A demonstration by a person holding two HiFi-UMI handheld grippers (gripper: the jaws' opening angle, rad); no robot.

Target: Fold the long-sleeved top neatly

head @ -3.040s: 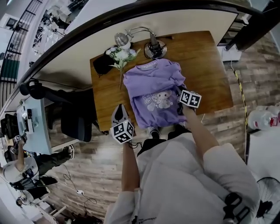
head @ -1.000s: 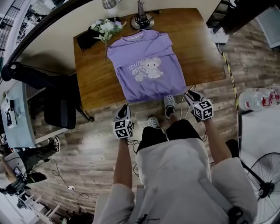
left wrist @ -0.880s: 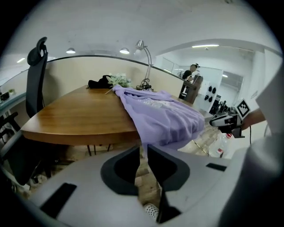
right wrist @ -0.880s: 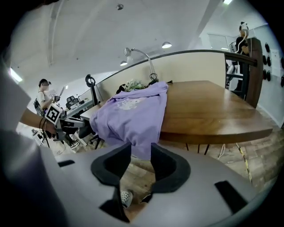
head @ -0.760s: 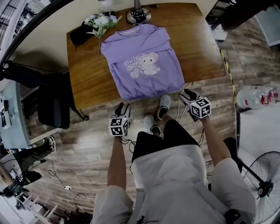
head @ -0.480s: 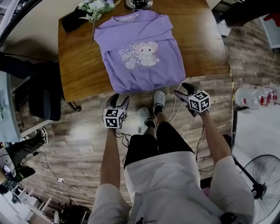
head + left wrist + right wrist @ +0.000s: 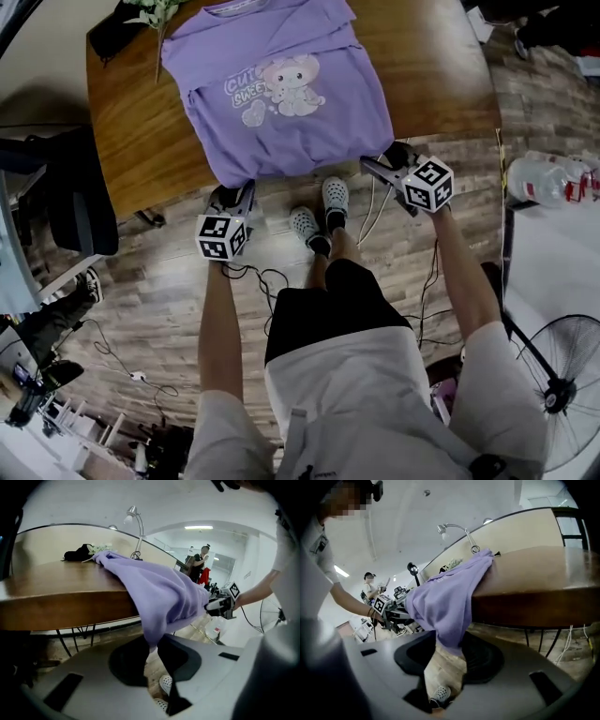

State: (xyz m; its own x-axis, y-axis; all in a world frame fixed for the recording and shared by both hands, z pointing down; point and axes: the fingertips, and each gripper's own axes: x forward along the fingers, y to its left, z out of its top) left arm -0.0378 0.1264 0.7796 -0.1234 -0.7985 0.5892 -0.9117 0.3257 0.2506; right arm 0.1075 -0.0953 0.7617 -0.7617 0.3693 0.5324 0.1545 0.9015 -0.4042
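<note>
The purple long-sleeved top (image 7: 281,94) lies flat on the wooden table (image 7: 441,75), cartoon print up, with its hem hanging over the near edge. My left gripper (image 7: 232,194) is at the hem's left corner. In the left gripper view that corner of the top (image 7: 159,592) hangs between the jaws of my left gripper (image 7: 151,651), which are closing, with a narrow gap still showing. My right gripper (image 7: 382,161) is at the right hem corner. There the top (image 7: 440,602) droops between the jaws of my right gripper (image 7: 445,656), which are closing but still wide apart.
A bunch of flowers (image 7: 155,9) and a black item (image 7: 112,33) lie at the table's far left. A desk lamp (image 7: 133,515) stands at the back. A dark chair (image 7: 66,197) is left of the table. Water bottles (image 7: 553,178) and a fan (image 7: 562,375) stand at the right.
Both grippers came from above the floor, clear of the table, forward to the hanging hem. The table and top slid up in the head view.
</note>
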